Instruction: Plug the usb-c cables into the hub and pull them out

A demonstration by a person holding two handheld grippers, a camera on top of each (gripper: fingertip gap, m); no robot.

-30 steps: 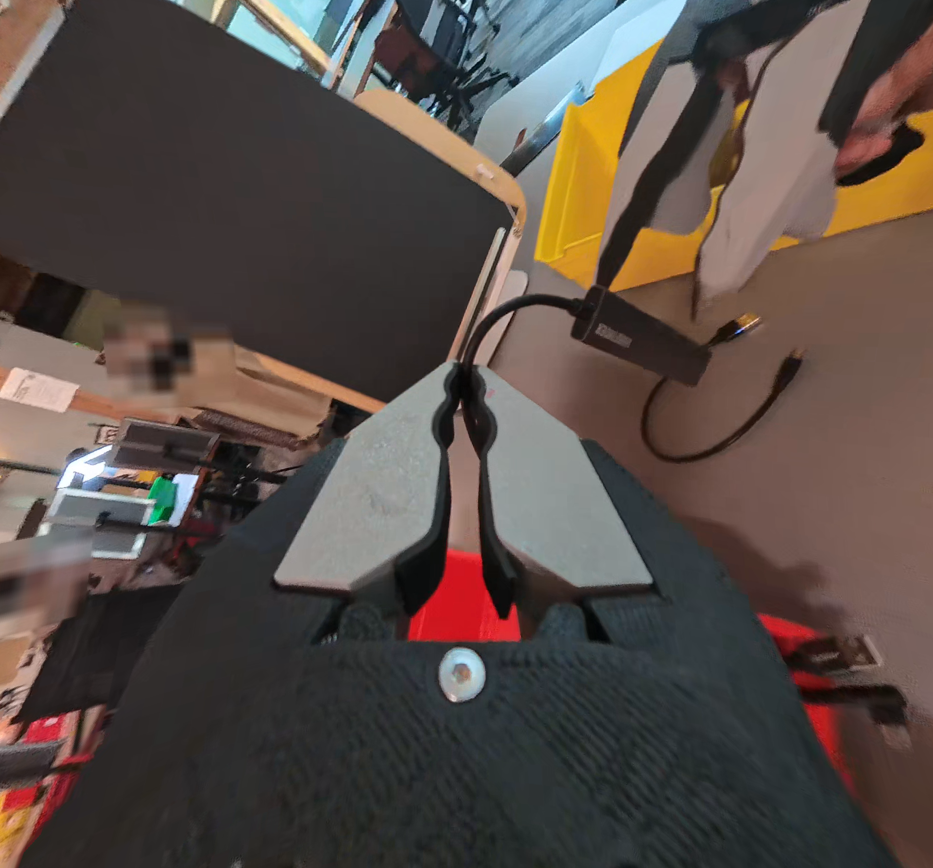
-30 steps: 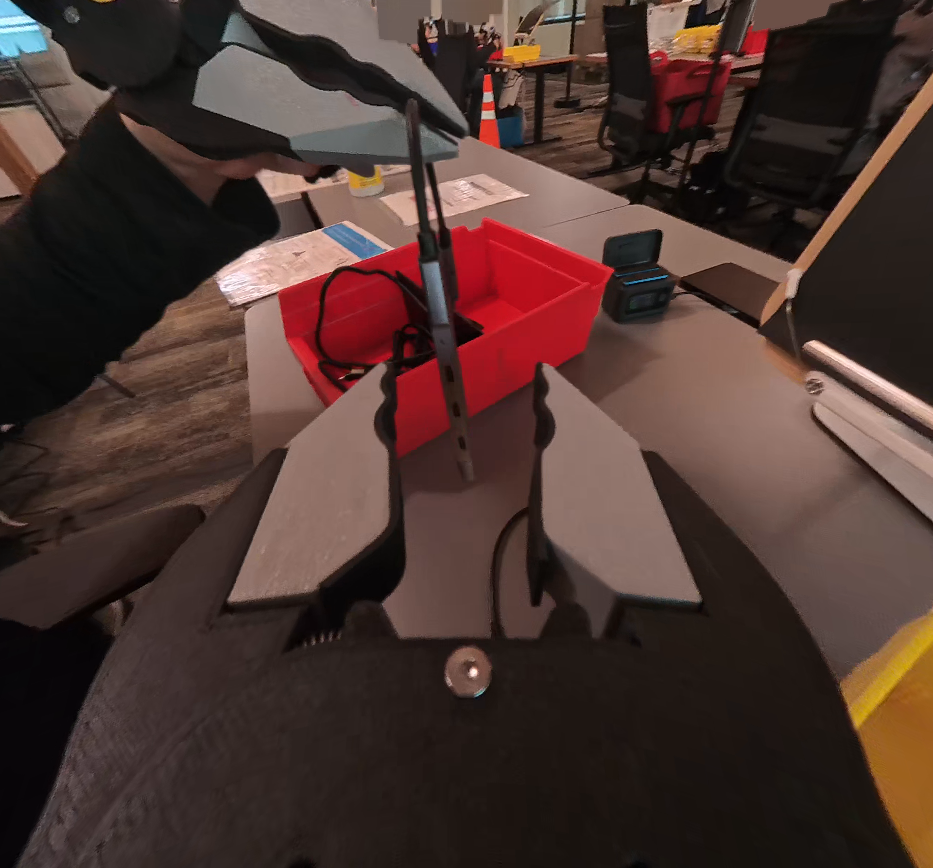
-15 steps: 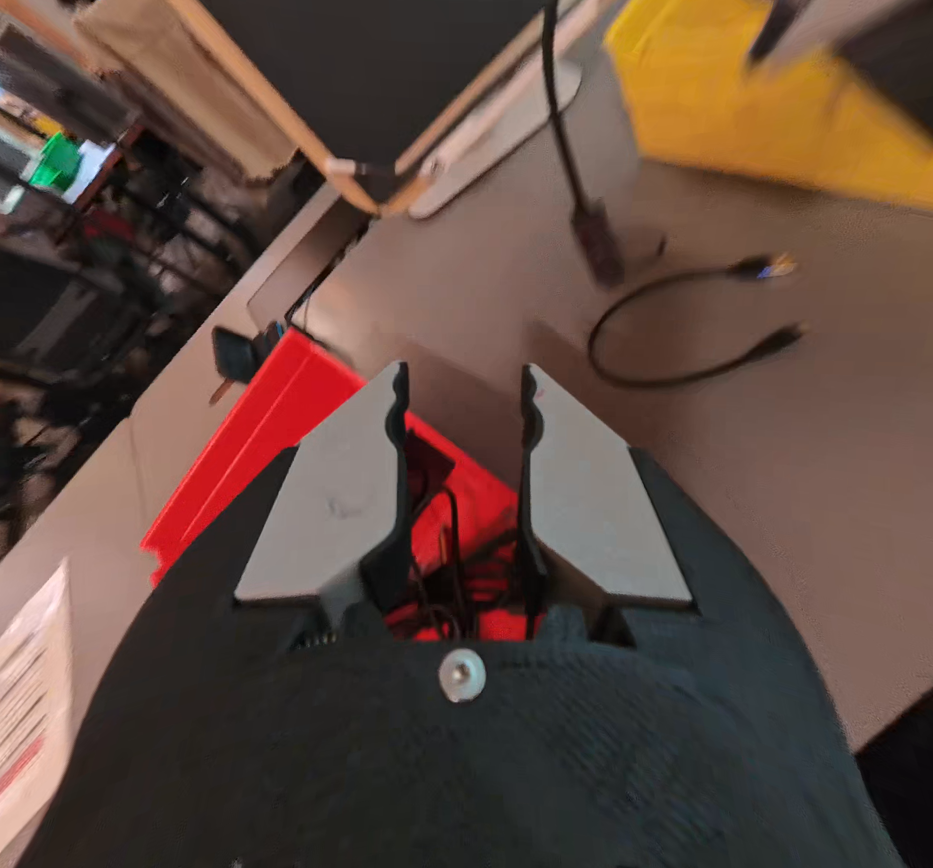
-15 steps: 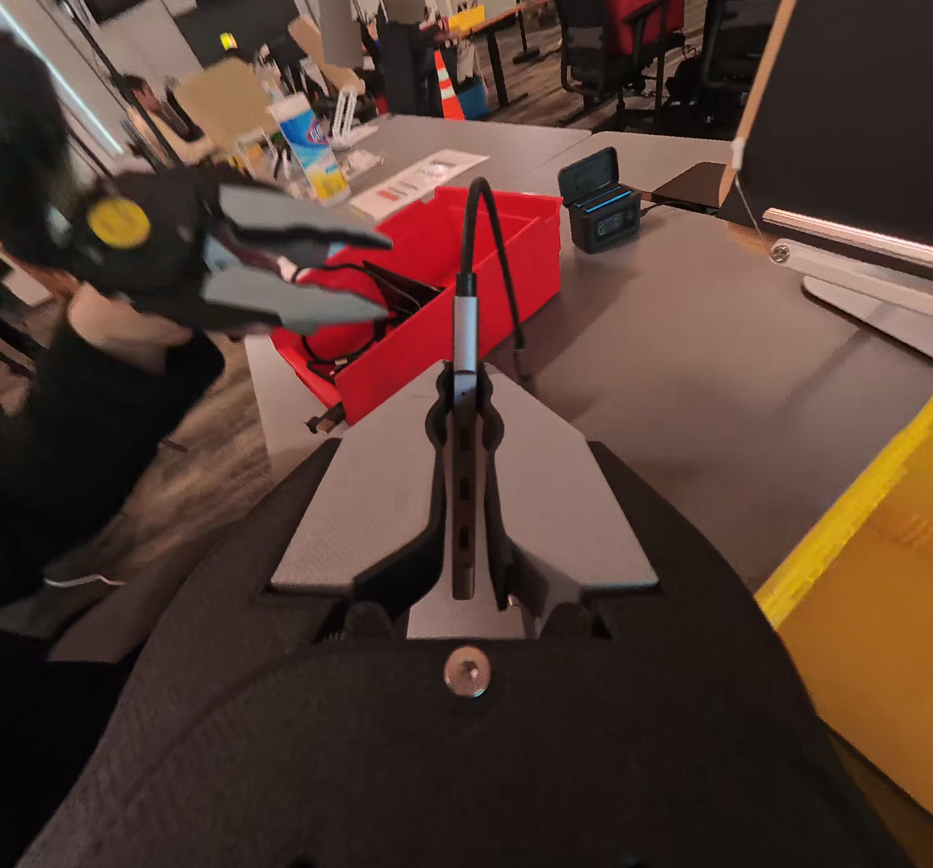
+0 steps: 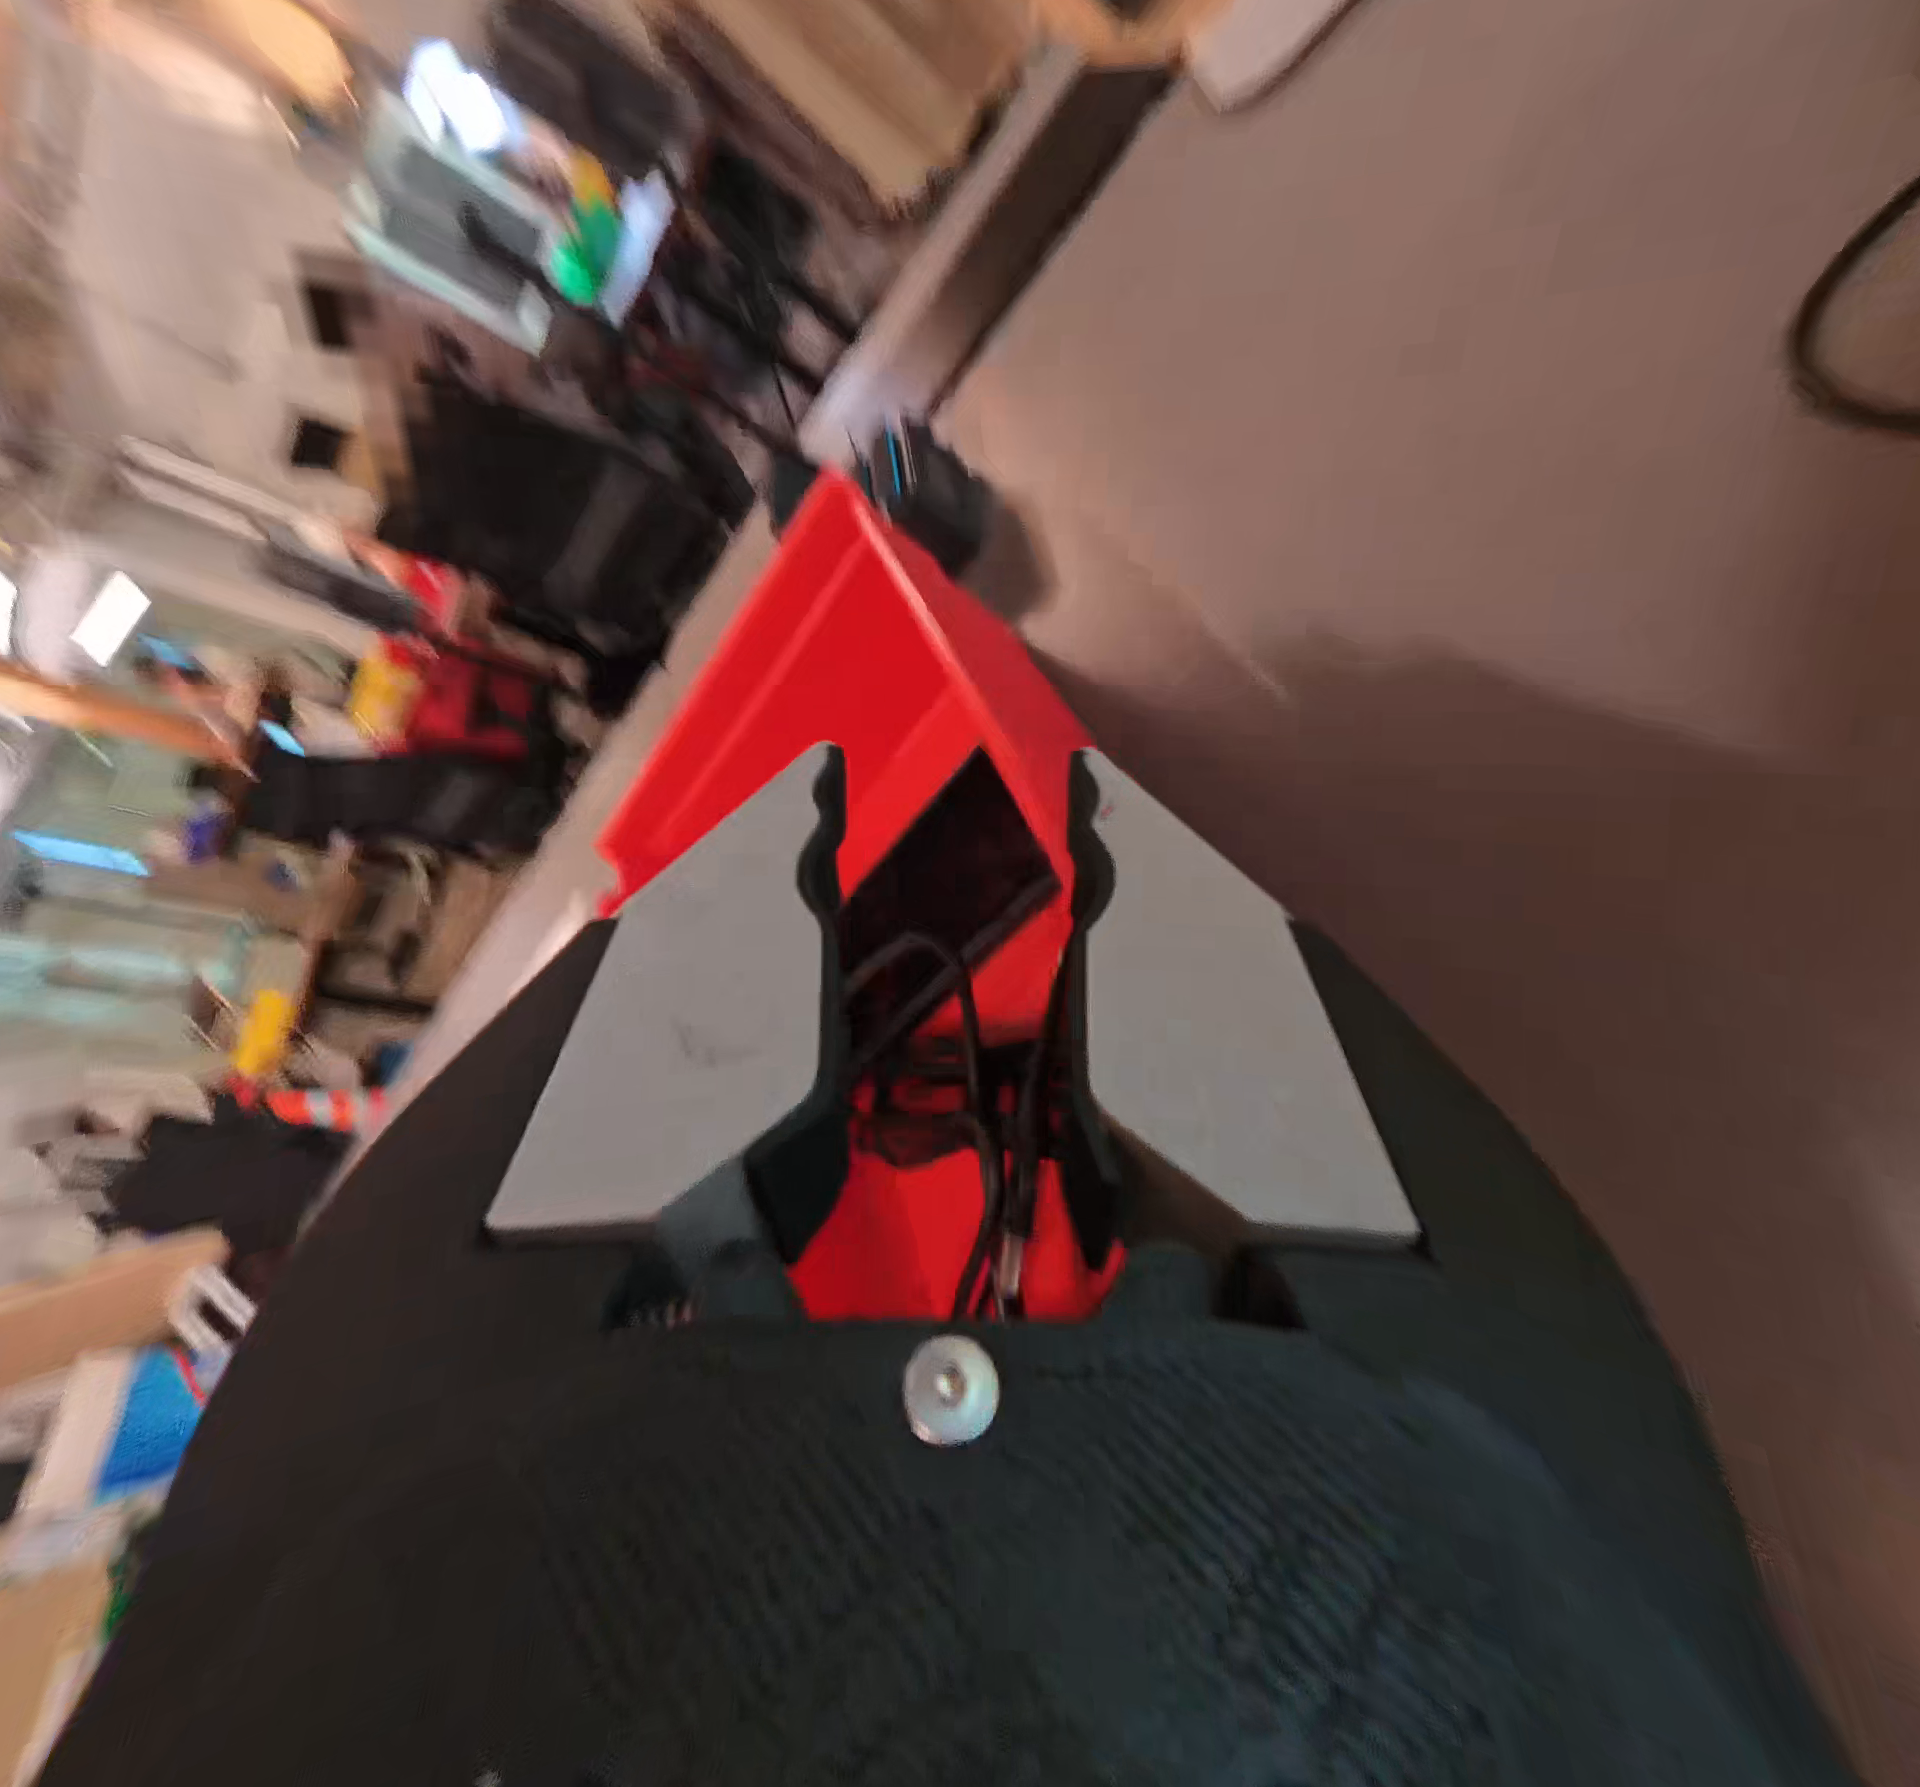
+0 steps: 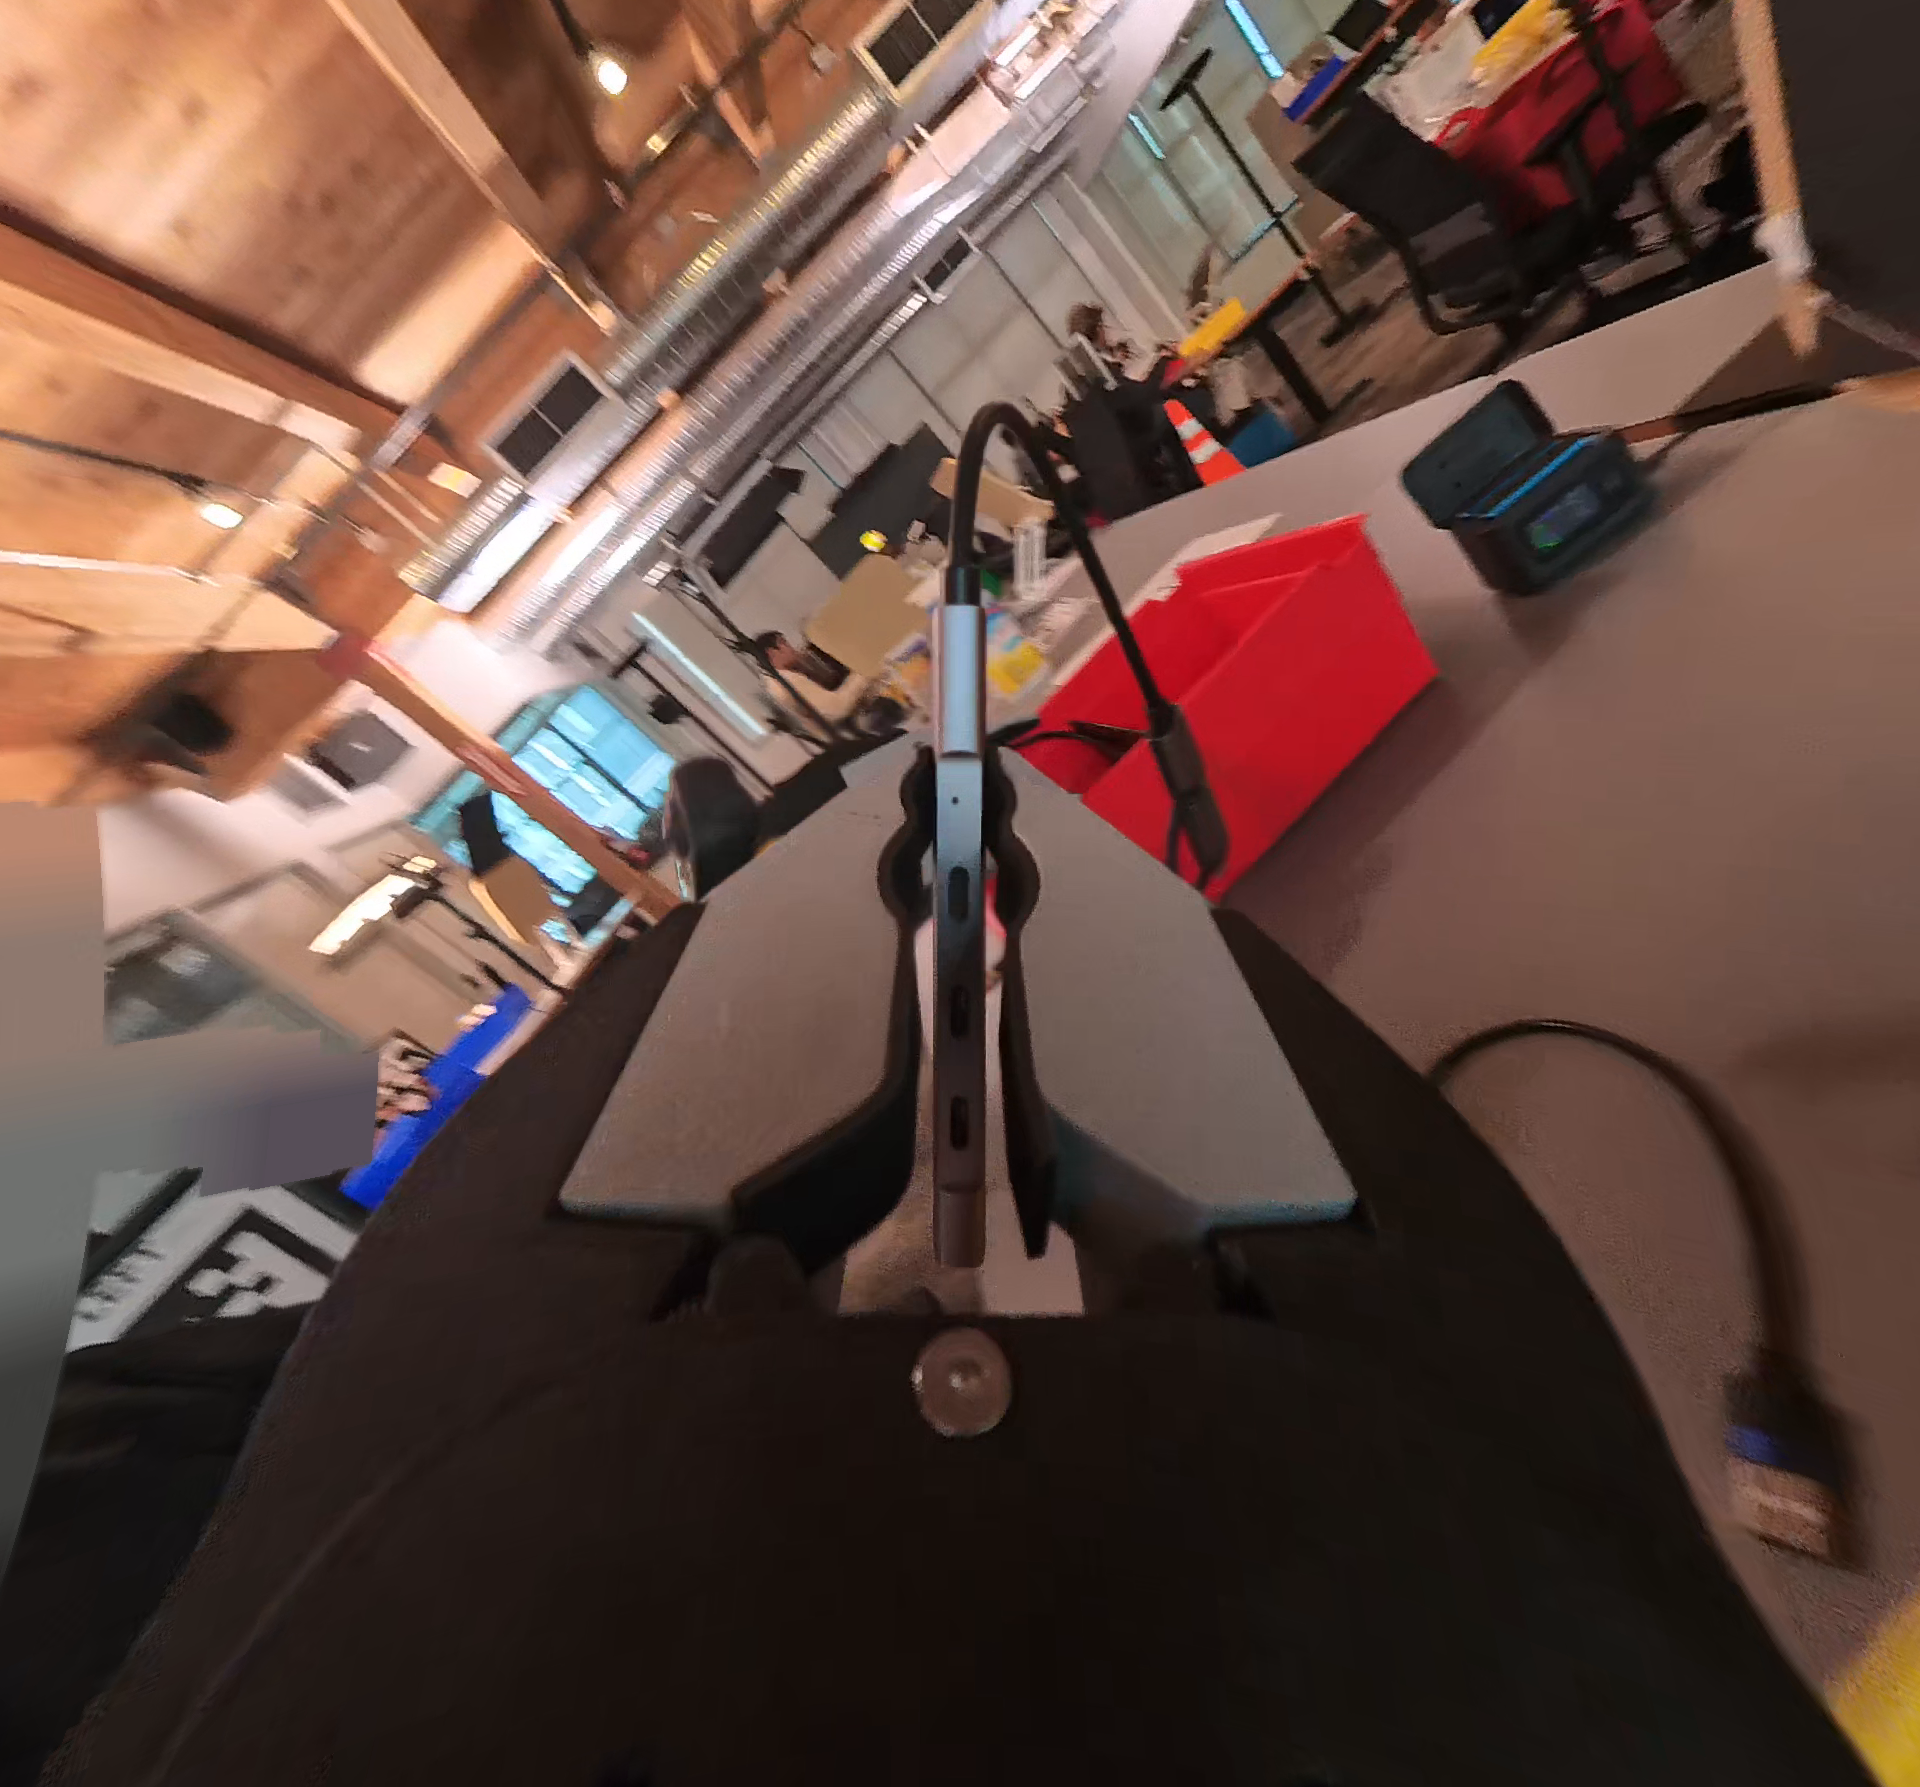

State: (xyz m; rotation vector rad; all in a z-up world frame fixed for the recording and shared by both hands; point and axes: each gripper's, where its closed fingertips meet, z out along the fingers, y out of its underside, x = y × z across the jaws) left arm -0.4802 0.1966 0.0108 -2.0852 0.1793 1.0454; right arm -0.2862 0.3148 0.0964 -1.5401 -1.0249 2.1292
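The hub (image 6: 958,958) sits edge-up in the right claw (image 6: 958,781), which is clamped on its flat sides; its row of slot ports faces the camera, and it is lifted clear of the bench (image 6: 1621,864). It is a slim grey metal bar, and its black lead (image 6: 1081,532) arches from the far end and drops toward the red bin (image 6: 1299,657).

The bench is matt grey-brown. On it, beyond the bin, stands a small dark case (image 6: 1527,511) with a blue-trimmed open lid. Nearer, at the right, a black cable (image 6: 1662,1103) curves over the bench to a blurred plug (image 6: 1787,1467). The room behind is a large workshop with wooden ceiling beams, silver ducting, office chairs and other tables, tilted in view.

The left claw (image 5: 951,781) stands open and empty over the red bin (image 5: 831,657), with a tangle of black cables (image 5: 966,1041) and a dark flat thing (image 5: 945,864) lying in the bin between its fingers (image 5: 707,1031). This view is heavily blurred.
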